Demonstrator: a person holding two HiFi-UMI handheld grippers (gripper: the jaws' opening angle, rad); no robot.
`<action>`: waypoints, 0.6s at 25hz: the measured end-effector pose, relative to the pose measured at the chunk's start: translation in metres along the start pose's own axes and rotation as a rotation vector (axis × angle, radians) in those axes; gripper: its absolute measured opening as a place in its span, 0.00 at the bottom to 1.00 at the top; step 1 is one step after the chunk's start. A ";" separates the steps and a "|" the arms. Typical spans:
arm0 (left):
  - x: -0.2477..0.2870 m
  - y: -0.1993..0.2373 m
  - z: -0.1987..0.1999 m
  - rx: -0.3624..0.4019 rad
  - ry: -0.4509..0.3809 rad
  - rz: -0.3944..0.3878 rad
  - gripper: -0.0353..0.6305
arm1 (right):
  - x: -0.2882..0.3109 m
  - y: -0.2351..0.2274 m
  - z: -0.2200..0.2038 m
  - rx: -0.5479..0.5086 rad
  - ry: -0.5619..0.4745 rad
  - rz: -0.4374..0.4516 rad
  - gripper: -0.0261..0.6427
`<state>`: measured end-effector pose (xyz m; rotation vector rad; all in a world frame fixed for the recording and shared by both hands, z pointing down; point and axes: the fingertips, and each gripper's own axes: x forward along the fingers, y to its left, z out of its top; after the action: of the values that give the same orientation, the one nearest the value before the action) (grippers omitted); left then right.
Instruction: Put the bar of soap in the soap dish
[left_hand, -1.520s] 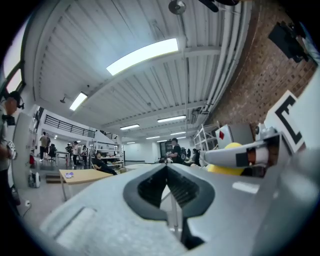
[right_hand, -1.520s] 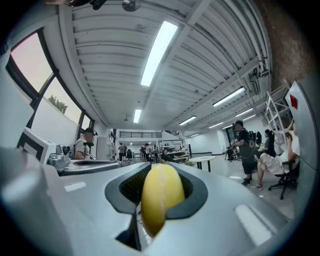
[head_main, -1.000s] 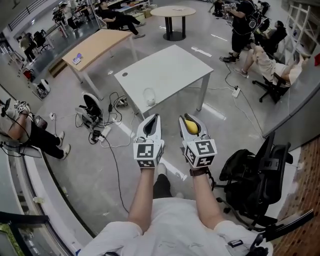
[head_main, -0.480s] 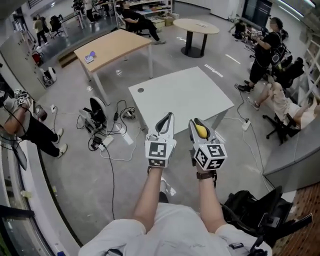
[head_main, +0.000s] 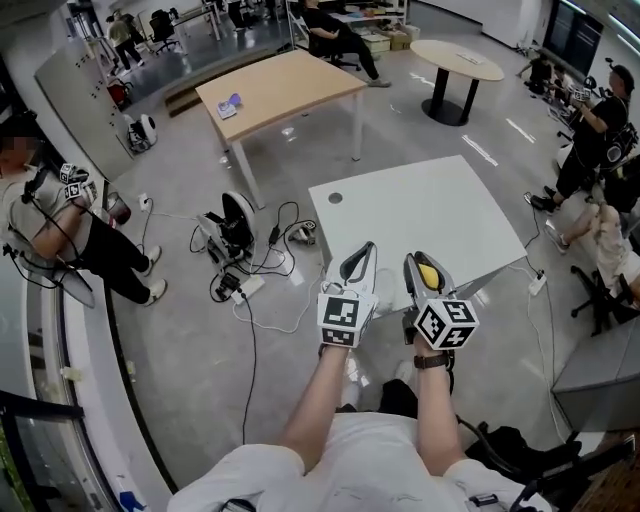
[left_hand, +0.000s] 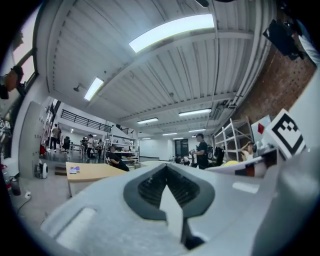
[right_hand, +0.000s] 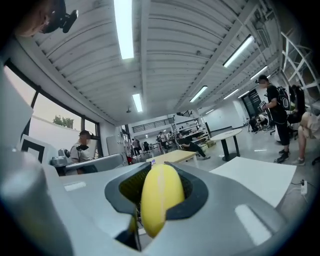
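Observation:
A yellow bar of soap (head_main: 428, 272) sits clamped between the jaws of my right gripper (head_main: 420, 266); in the right gripper view the soap (right_hand: 160, 197) fills the gap of that gripper (right_hand: 156, 212). My left gripper (head_main: 364, 256) is beside it, shut with nothing in it, and its jaws meet in the left gripper view (left_hand: 170, 200). Both are held up in the air over the near edge of a white table (head_main: 420, 205). No soap dish shows in any view.
A wooden table (head_main: 280, 88) stands further back and a round table (head_main: 456, 60) at the far right. Cables and a small machine (head_main: 236, 225) lie on the floor to the left. A seated person (head_main: 60, 225) is at the left, others at the right (head_main: 600, 130).
The view has swung so the white table now lies just beyond the grippers instead of far ahead. Both grippers stay side by side, the right still on the soap.

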<state>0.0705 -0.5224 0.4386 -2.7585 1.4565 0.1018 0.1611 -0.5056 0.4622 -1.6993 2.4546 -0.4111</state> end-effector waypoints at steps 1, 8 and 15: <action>0.006 0.004 -0.004 0.000 0.004 0.005 0.05 | 0.008 -0.008 -0.002 0.008 0.007 0.000 0.17; 0.049 0.042 -0.040 -0.026 0.081 0.088 0.05 | 0.062 -0.051 -0.021 0.055 0.087 0.033 0.17; 0.086 0.056 -0.078 -0.103 0.174 0.116 0.05 | 0.102 -0.083 -0.049 0.078 0.181 0.063 0.17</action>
<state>0.0759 -0.6284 0.5113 -2.8250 1.6990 -0.0660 0.1867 -0.6206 0.5383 -1.6152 2.5704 -0.6707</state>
